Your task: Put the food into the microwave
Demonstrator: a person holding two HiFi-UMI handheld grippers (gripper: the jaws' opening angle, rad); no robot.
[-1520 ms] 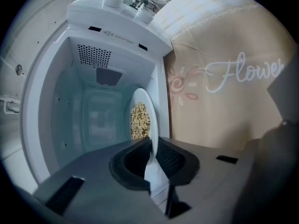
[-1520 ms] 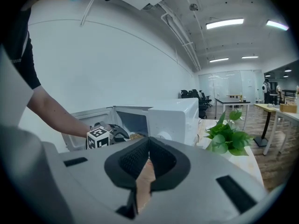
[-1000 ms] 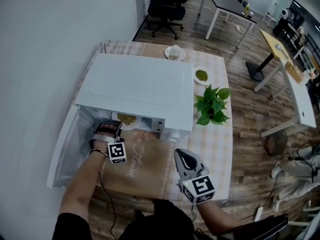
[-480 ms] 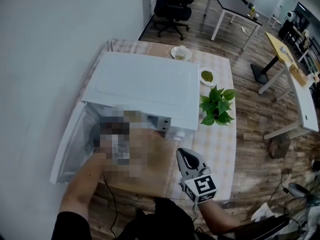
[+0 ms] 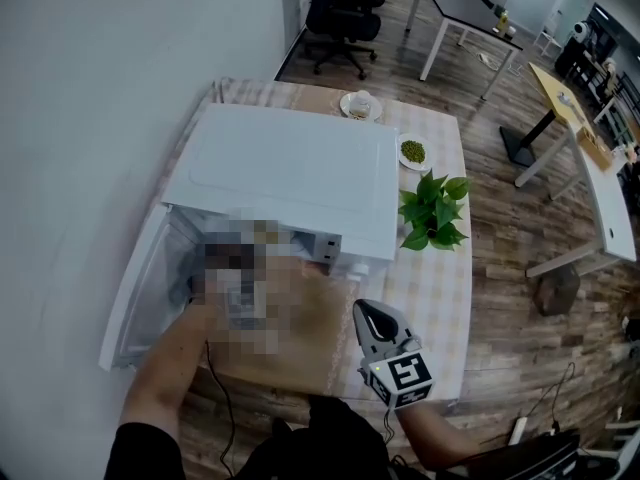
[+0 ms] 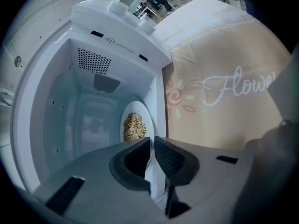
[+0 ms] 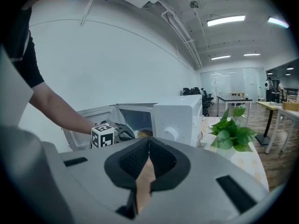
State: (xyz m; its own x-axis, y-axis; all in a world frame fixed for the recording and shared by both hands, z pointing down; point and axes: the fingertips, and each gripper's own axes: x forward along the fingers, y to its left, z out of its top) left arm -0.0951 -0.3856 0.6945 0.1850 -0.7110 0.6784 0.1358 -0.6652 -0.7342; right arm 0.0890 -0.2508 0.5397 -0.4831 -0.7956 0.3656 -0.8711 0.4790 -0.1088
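Note:
The white microwave (image 5: 290, 173) stands on the table with its door (image 5: 130, 293) swung open to the left. In the left gripper view a white plate (image 6: 128, 113) heaped with tan food (image 6: 134, 126) lies inside the cavity. My left gripper (image 6: 152, 141) is at the opening, jaws closed on the plate's near rim. The head view hides that gripper under a mosaic patch. The right gripper view shows its marker cube (image 7: 103, 135) at the opening. My right gripper (image 5: 372, 318) is shut and holds nothing, hovering above the table's front edge, right of the brown mat (image 5: 305, 333).
A potted green plant (image 5: 432, 213) stands right of the microwave. Behind it is a small plate of green beans (image 5: 412, 151), and a saucer with a cup (image 5: 360, 106) sits at the table's far edge. A wall runs along the left; office desks and chairs stand beyond.
The head camera has shifted slightly. A mosaic patch now covers my left gripper at the microwave opening. My right gripper stays in about the same place, still shut.

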